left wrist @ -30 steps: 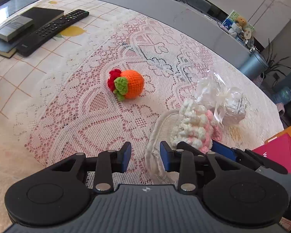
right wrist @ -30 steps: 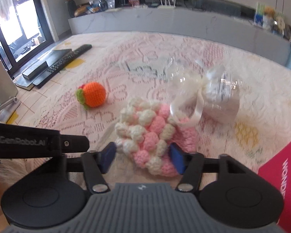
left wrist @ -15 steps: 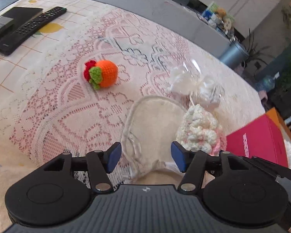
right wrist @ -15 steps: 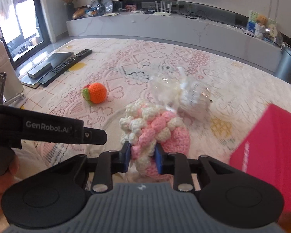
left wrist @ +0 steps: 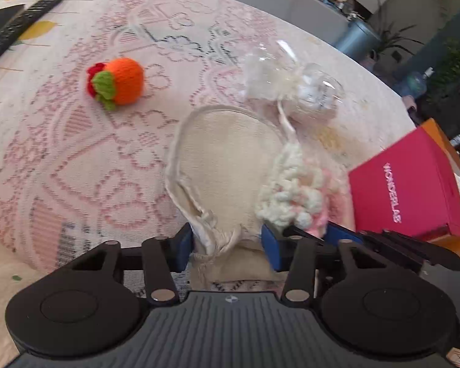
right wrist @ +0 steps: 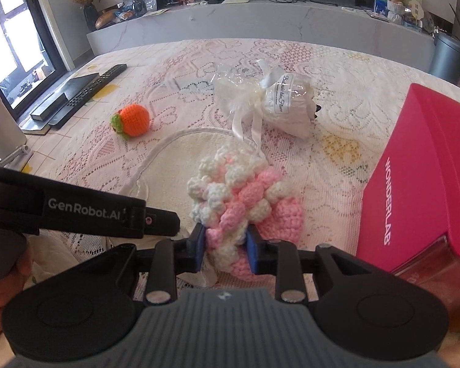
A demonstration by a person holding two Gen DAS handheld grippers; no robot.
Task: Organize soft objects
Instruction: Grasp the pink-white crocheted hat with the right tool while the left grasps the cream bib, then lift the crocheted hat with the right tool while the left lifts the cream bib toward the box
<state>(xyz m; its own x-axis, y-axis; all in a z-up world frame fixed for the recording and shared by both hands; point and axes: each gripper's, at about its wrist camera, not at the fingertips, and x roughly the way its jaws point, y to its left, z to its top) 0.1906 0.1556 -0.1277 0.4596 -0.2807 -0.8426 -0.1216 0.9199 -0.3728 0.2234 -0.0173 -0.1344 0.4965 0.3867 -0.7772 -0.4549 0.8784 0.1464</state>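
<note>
My right gripper (right wrist: 225,247) is shut on a pink and white crochet piece (right wrist: 239,196) and holds it just above the lace tablecloth; the piece also shows in the left wrist view (left wrist: 294,193). My left gripper (left wrist: 227,247) is open, its fingers on either side of the bunched near edge of a beige drawstring pouch (left wrist: 227,159) lying flat. The pouch's cord rim shows in the right wrist view (right wrist: 168,144). An orange crochet fruit (left wrist: 119,81) lies to the far left, apart from both grippers (right wrist: 133,120).
A clear cellophane gift bag with a white ribbon (right wrist: 273,104) lies beyond the crochet piece. A red box (right wrist: 420,178) stands at the right. A black remote and a flat dark device (right wrist: 79,92) lie at the far left. The table's far edge meets a grey counter.
My right gripper closed on the crochet piece and lifted it toward the pouch. My left gripper opened from its narrow gap and moved in over the pouch's near edge.
</note>
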